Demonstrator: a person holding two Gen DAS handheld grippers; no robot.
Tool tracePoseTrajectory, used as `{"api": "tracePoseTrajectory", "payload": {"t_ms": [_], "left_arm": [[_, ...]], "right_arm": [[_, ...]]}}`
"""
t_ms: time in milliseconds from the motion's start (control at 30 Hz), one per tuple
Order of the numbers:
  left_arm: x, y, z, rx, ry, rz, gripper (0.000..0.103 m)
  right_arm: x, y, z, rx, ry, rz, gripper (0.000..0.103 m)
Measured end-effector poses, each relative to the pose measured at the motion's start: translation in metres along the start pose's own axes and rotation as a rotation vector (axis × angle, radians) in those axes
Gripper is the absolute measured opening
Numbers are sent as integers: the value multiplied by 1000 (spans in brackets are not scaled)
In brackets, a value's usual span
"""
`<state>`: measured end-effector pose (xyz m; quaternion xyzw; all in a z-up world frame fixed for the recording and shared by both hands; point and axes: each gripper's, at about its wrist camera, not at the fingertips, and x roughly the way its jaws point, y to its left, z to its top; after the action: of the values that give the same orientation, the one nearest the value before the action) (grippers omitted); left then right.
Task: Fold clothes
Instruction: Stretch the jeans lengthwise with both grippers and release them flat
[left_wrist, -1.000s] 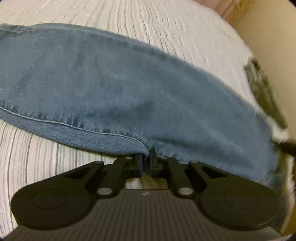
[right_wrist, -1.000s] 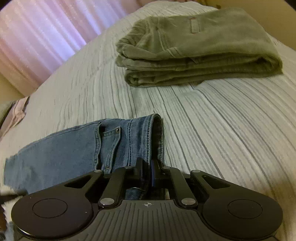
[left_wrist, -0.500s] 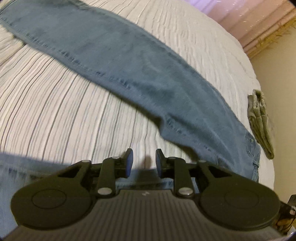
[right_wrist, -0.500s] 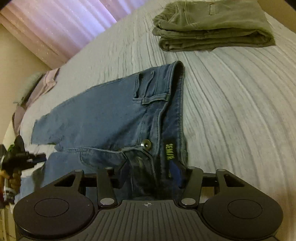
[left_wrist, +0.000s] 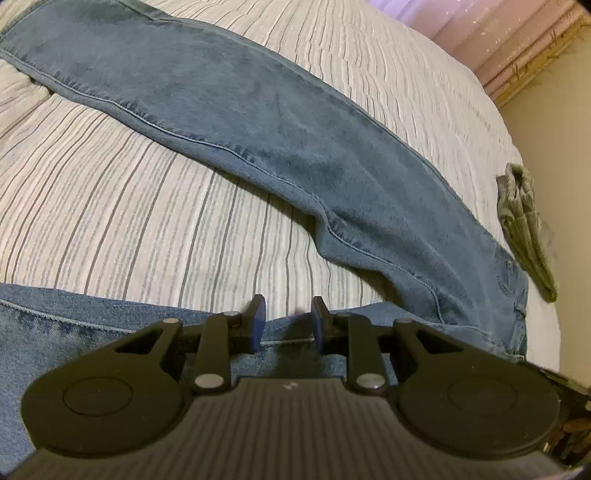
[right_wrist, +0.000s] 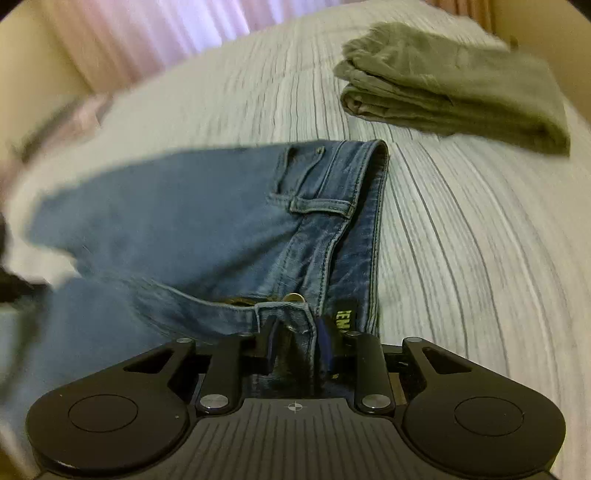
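Blue jeans (left_wrist: 295, 140) lie spread on a striped bedspread (left_wrist: 129, 221), one leg running diagonally across the left wrist view and the other under my left gripper (left_wrist: 287, 317). That gripper is open just above the denim's edge, with nothing pinched. In the right wrist view the jeans (right_wrist: 184, 221) show their waistband, a pocket and a metal button (right_wrist: 293, 297). My right gripper (right_wrist: 295, 332) straddles the waistband by the button. Its jaws are closing with denim between them, and I do not see the pads pressing on it.
A folded olive-green garment (right_wrist: 461, 85) lies on the bed beyond the waistband; its edge (left_wrist: 524, 221) shows at the right of the left wrist view. Pink curtains (right_wrist: 147, 29) hang behind the bed, and a pinkish cloth (right_wrist: 74, 118) sits blurred at the left.
Both grippers were shut on the jeans' edges and have let go. The left pulled back and now sits over the other leg. The right shifted along the waistband to the button.
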<state>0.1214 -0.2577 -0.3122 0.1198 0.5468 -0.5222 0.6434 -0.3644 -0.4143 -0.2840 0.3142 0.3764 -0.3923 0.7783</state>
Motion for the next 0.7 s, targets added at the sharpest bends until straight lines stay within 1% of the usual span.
{"api": "tracePoseTrajectory", "payload": {"t_ms": [33, 67, 100, 167, 200, 333, 367, 400, 433, 467, 533, 600, 700], "left_arm": [[-1, -1, 0, 12, -4, 6, 20], [-3, -2, 0, 23, -8, 12, 20], [-4, -3, 0, 37, -13, 21, 20], [-7, -4, -1, 77, -16, 58, 20], [-9, -4, -1, 95, -16, 74, 20], [-25, -3, -6, 154, -39, 103, 20], [-28, -2, -8, 161, -41, 106, 20], [-29, -1, -11, 162, -35, 111, 21], [-30, 1, -14, 161, -28, 118, 21], [-30, 3, -19, 156, -19, 132, 21], [-36, 8, -26, 145, -14, 152, 21], [-49, 16, -34, 138, -22, 183, 21], [-72, 33, -45, 120, -27, 262, 22]], "right_arm": [[3, 6, 0, -25, -3, -65, 26], [6, 9, 1, -21, -3, -132, 27], [9, 9, 2, 0, -2, -179, 27], [12, 2, 1, 106, 4, -182, 27], [11, 2, 1, 121, 2, -189, 27], [-8, 14, 4, 136, -24, -264, 27], [-17, 19, 3, 134, -58, -267, 27], [-24, 25, -1, 120, -81, -238, 27], [-24, 29, -5, 101, -63, -217, 27], [-21, 30, -10, 99, -24, -228, 27], [-24, 21, -23, 164, 4, -264, 27], [-29, 11, -35, 238, 26, -299, 27], [-58, -7, -48, 403, 10, -332, 27]]}}
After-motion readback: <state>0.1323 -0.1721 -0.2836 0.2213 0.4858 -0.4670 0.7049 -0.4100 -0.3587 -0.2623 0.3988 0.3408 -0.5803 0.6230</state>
